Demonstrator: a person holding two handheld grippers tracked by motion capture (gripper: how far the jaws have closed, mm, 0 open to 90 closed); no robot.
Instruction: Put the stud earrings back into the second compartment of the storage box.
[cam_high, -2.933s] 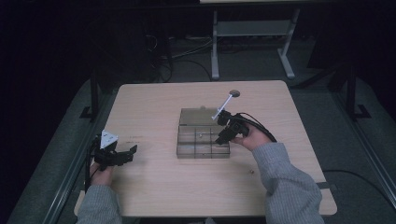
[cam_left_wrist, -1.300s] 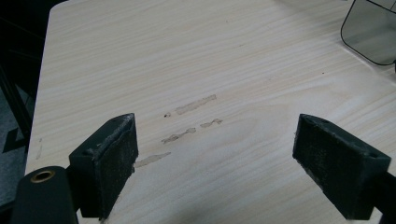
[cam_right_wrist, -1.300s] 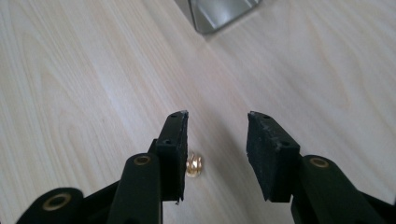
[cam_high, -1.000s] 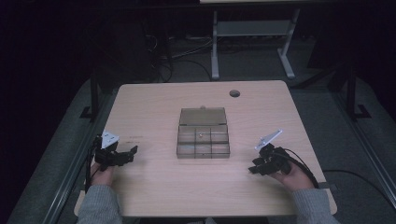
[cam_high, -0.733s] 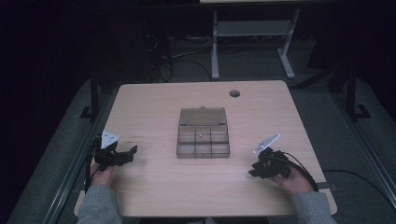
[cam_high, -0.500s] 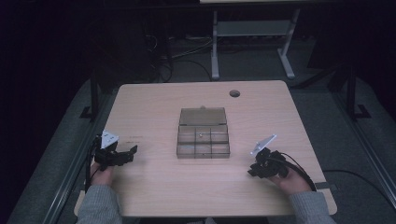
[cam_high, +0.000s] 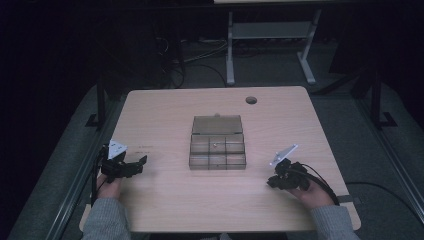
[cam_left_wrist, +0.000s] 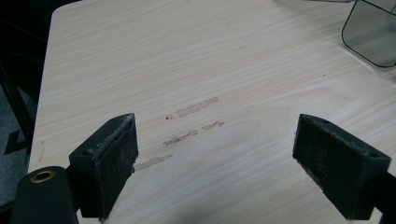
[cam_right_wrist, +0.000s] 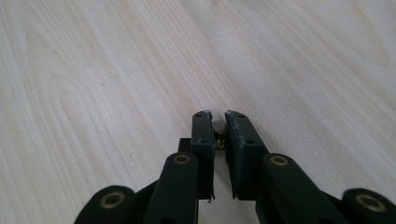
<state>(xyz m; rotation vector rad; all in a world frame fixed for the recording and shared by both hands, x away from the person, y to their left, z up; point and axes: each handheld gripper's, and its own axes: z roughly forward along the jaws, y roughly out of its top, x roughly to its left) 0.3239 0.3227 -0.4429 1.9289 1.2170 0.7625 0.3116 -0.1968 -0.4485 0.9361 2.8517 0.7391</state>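
Two claws are being held low at the near edge of one wooden desk (cam_high: 165, 115). The left claw (cam_left_wrist: 219, 163) is being kept released, its two jaws standing wide apart over bare wood marked by several pale smears (cam_left_wrist: 187, 126). The right claw (cam_right_wrist: 219, 123) is being kept clenched on one small screw (cam_right_wrist: 219, 127), silvery with a brassy part, pinched at the jaw tips just above the desk. Farther out, at mid-desk, one clear compartment box (cam_high: 218, 152) is being left open, its lid laid back; six compartments are being counted, one holding a tiny piece. One round hole (cam_high: 251, 100) is being noted beyond. No readable writing is being made out.
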